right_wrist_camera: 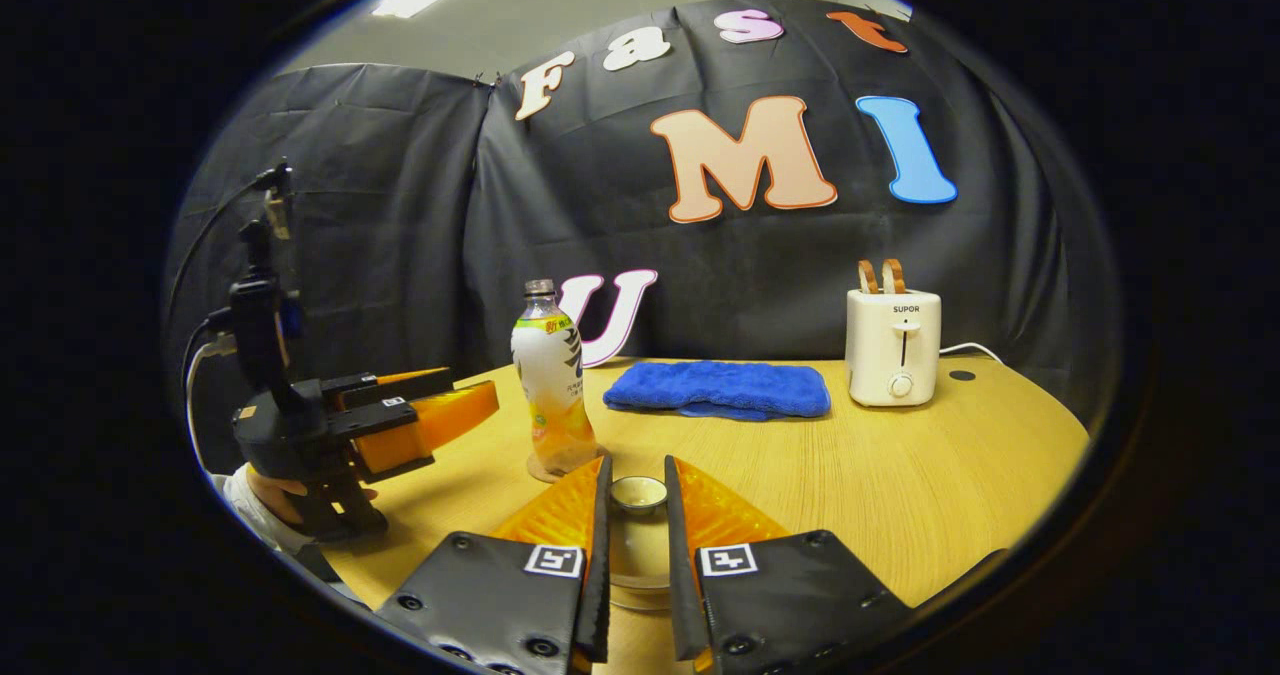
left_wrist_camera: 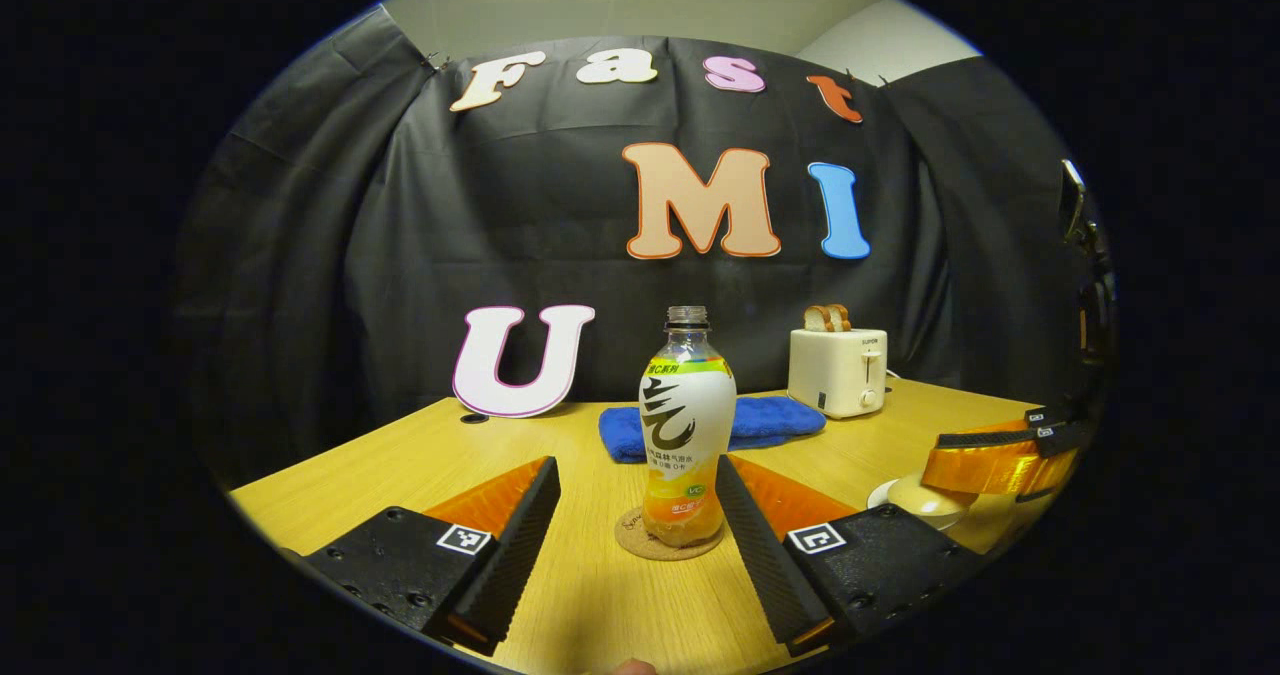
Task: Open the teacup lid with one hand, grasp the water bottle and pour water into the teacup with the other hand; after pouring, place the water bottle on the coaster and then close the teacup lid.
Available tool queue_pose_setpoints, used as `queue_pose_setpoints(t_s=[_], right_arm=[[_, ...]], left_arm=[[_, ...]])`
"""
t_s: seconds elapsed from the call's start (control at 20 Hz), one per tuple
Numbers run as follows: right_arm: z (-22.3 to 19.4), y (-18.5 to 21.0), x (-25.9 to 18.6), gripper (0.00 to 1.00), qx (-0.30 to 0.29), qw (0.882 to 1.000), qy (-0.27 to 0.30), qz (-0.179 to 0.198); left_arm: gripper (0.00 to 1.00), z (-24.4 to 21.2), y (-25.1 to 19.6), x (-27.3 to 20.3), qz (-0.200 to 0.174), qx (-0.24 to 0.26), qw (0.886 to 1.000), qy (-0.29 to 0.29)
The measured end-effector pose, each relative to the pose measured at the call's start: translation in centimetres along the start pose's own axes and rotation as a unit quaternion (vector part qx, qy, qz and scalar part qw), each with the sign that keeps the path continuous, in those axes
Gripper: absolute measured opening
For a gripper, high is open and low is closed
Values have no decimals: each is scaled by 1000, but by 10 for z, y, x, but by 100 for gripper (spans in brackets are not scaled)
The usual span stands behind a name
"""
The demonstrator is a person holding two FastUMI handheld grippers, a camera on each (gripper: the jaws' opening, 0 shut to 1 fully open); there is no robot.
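Two grippers: we're pinching the cream teacup lid's knob [right_wrist_camera: 638, 493] lower centre with right gripper [right_wrist_camera: 636, 500]; left gripper [left_wrist_camera: 637, 515] is gaping, empty, around uncapped plastic drink bottle [left_wrist_camera: 686, 425] on round cork coaster [left_wrist_camera: 668, 535]. Off-centre pinch risks lid slipping.

Pale wood-grain table [right_wrist_camera: 900, 475] with a smooth matt top, clear glossy plastic water bottle [left_wrist_camera: 686, 425] on a rough cork-like coaster [left_wrist_camera: 632, 537], fluffy blue cloth towel [right_wrist_camera: 720, 389], smooth cream toaster [right_wrist_camera: 893, 347], glazed pale teacup lid [right_wrist_camera: 638, 493], matt black ribbed gripper fingers [left_wrist_camera: 520, 545] backed with glossy orange plastic

Bottle [left_wrist_camera: 687, 425] on coaster [left_wrist_camera: 668, 547], towel [left_wrist_camera: 770, 423] behind.
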State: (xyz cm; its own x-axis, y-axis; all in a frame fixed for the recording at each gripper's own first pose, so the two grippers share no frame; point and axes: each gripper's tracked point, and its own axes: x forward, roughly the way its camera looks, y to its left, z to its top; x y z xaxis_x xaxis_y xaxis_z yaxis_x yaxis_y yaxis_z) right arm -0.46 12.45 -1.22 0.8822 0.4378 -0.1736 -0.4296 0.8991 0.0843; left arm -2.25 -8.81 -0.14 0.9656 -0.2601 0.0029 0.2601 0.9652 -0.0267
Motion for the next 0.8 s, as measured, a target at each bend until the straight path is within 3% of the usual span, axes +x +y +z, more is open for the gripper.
queue_pose_setpoints(t_s=[0.5,0.8], right_arm=[[-13,-3,10,28,-18,1000,10,-18],[-17,-6,5,36,-24,999,5,-28]], left_arm=[[91,-22,3,-2,-1,-28,999,23],[92,-20,-2,-9,-1,-23,1000,19]])
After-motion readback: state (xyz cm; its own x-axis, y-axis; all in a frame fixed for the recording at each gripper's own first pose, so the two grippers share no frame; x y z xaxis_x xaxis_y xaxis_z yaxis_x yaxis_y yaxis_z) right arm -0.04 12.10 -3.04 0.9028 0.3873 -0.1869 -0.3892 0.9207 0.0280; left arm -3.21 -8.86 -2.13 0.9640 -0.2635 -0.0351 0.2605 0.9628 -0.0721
